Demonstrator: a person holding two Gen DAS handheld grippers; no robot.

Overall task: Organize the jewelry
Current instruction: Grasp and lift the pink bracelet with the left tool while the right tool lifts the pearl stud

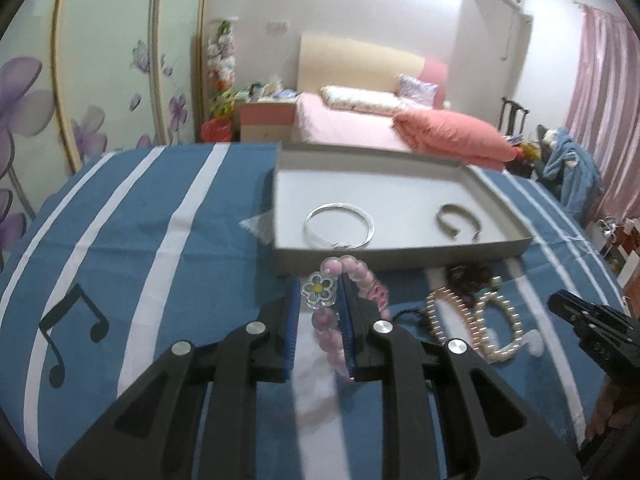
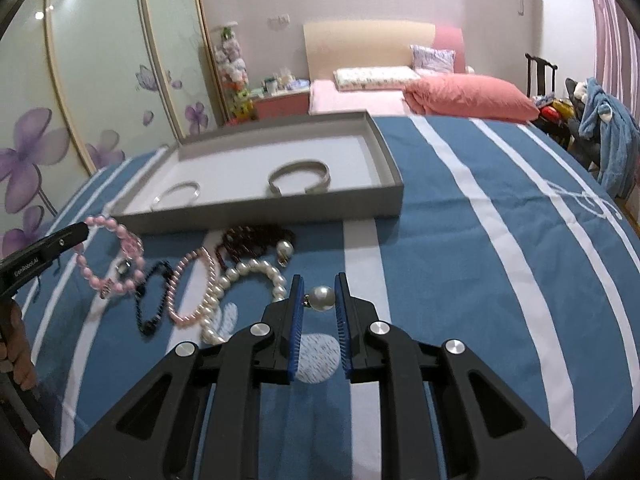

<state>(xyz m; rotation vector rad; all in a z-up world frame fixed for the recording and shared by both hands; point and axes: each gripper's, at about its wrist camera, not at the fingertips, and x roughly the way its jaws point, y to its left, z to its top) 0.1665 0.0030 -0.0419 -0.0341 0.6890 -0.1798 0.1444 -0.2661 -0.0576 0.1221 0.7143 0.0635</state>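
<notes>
Glossy pink beads (image 1: 362,280) catch the light, and the silver bangle (image 1: 339,226) gleams like polished metal. Matt grey cardboard tray (image 1: 400,260), soft striped cloth (image 1: 140,220) underneath.

Both views: indoor artificial light, moderately bright, even, slight violet-pink cast. Left wrist view is overexposed on the far wall (image 1: 360,0); detail washes out there. Right wrist view: small ceiling-lamp reflections glint on the glossy wardrobe door (image 2: 44,12). Shadows soft and short; a dim patch lies under the tongs on the striped cloth (image 2: 500,240). Strong fisheye bowing: door frames and stripes curve, black vignette fills the corners. Motion blur in left view smears the pink bead bracelet (image 1: 340,312) and the tray (image 1: 400,250) near edge. Right view sharper; the background bed (image 2: 460,92) is slightly soft.
</notes>
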